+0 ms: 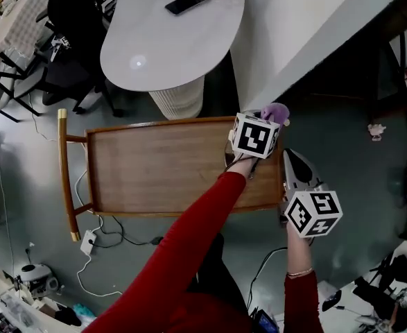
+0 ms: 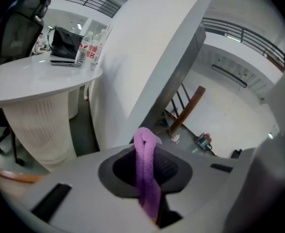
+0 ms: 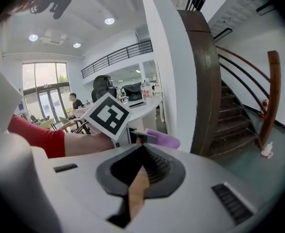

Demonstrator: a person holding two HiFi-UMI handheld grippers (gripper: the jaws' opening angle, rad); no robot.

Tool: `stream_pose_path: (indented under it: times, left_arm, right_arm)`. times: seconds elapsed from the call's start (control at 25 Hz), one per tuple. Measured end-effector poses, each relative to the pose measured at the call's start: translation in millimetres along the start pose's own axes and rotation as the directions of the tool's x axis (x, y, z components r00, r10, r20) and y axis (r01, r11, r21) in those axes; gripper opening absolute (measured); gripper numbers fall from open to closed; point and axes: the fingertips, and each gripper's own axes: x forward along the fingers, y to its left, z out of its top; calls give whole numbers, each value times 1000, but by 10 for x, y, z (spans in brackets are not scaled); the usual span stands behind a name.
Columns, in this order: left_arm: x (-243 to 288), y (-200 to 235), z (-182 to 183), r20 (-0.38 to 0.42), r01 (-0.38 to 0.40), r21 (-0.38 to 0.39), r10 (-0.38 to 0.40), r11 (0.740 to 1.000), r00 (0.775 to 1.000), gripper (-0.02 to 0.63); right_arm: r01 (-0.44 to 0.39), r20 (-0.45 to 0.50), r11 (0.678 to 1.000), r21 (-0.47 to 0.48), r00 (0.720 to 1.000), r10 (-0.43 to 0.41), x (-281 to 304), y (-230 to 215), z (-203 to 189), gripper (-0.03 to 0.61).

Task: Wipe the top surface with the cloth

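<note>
A purple cloth [image 1: 275, 112] sits bunched at the upper right corner of the wooden top [image 1: 161, 165], pinched as a narrow fold between the jaws of the left gripper [image 1: 267, 118]. In the left gripper view the cloth [image 2: 147, 169] rises out of the jaw gap in a twisted strip. At the right edge of the frame the right gripper [image 1: 289, 157] meets the top's right rim, and a sliver of wood shows in its narrowed jaw gap, so it appears to be clamped on that rim, bracing the piece. The wide brown panel running toward the left of the frame looks dry and unwiped. To do the wipe well, the cloth would likely need to be lowered until its loose part lies flat on the wood. It should then be drawn in overlapping passes toward the left rail, with the grip firm and the brace held. A white round table [image 1: 154, 40] with a phone [image 1: 188, 1] stands above, well apart.
</note>
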Motion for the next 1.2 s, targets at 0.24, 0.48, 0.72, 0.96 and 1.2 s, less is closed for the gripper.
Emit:
stream_pose_path:
  times: [0.24,0.48,0.72,0.96,1.2]
  left_arm:
    - [-535,867,-129,43,-182,-7,182,983,982,50]
    - [-1682,2100,-465,75,-439,-100,447,893,892,49]
    - [-2779,3029,-776,69,-628,-211,652,749,755,49]
    - [-3416,3477,-951,28,-742,-248,770,623,638,49]
    - [-3510,3465,-1029,37,-748,-244,777,617,629,49]
  right_arm:
    - [-81,-39,995,-58,996,79,351,216,19,5]
    - [-230,-78,965,-122,972,222,834,871,55,5]
    - [-351,-114,920,-177,935,335,1150,1557,108,5]
    - [-412,-140,886,-212,910,390,1303,2059,125,5]
    - [-407,-133,885,-226,913,386,1256,2214,123,5]
